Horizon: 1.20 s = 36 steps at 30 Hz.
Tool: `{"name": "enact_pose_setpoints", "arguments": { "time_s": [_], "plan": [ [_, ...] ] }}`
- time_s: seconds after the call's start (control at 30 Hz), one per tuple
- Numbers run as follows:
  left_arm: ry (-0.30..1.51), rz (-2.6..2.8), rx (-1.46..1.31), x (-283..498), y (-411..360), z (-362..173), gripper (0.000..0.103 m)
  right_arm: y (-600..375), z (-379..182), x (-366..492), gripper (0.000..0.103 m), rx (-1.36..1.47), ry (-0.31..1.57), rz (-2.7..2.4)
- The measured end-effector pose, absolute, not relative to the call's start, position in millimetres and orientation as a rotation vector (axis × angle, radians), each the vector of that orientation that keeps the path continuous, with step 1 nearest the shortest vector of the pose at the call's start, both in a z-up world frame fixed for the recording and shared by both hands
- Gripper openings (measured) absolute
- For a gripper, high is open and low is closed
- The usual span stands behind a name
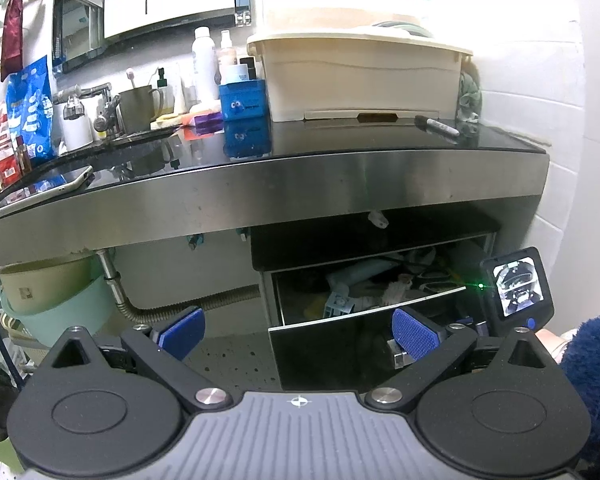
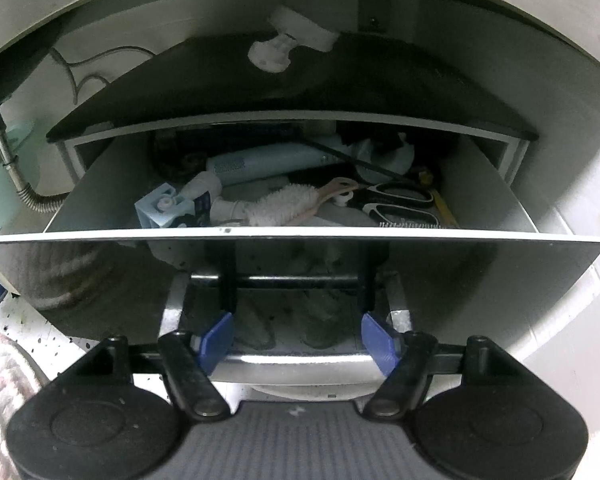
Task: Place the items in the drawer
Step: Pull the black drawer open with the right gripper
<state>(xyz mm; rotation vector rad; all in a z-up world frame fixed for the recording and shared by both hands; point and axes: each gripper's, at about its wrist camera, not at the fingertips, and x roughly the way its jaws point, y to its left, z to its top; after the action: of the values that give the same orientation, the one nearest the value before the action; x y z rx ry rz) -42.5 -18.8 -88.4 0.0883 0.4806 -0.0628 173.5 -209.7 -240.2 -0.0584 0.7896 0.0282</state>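
Observation:
The drawer (image 1: 364, 344) under the steel counter stands pulled open, with a glossy black front (image 2: 100, 280). Inside lie a white brush (image 2: 296, 204), scissors (image 2: 404, 200), a pale blue tube (image 2: 260, 164) and other clutter. My right gripper (image 2: 298, 338) is open, its blue pads just in front of the drawer's front handle bar (image 2: 296, 280), holding nothing. In the left wrist view the right gripper's body with its small screen (image 1: 518, 288) shows at the drawer's right. My left gripper (image 1: 298, 332) is open and empty, held back from the drawer. A black marker pen (image 1: 436, 125) lies on the counter.
The counter (image 1: 300, 184) carries a cream plastic box (image 1: 360, 76), a blue container (image 1: 244, 100), bottles, a mug (image 1: 138, 106) by the tap, and a phone (image 1: 40, 196) at its left edge. Basins (image 1: 60, 300) and a flexible drain pipe (image 1: 180, 306) sit beneath at left.

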Motion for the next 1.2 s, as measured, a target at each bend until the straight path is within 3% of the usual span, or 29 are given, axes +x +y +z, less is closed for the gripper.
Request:
{"name": "enact_pose_setpoints", "arguments": {
  "time_s": [1.2],
  "plan": [
    [0.493, -0.073, 0.085, -47.0, -22.8, -88.7, 0.101, -211.1, -235.6, 197.1, 0.071, -0.041, 0.892, 0.029]
  ]
}}
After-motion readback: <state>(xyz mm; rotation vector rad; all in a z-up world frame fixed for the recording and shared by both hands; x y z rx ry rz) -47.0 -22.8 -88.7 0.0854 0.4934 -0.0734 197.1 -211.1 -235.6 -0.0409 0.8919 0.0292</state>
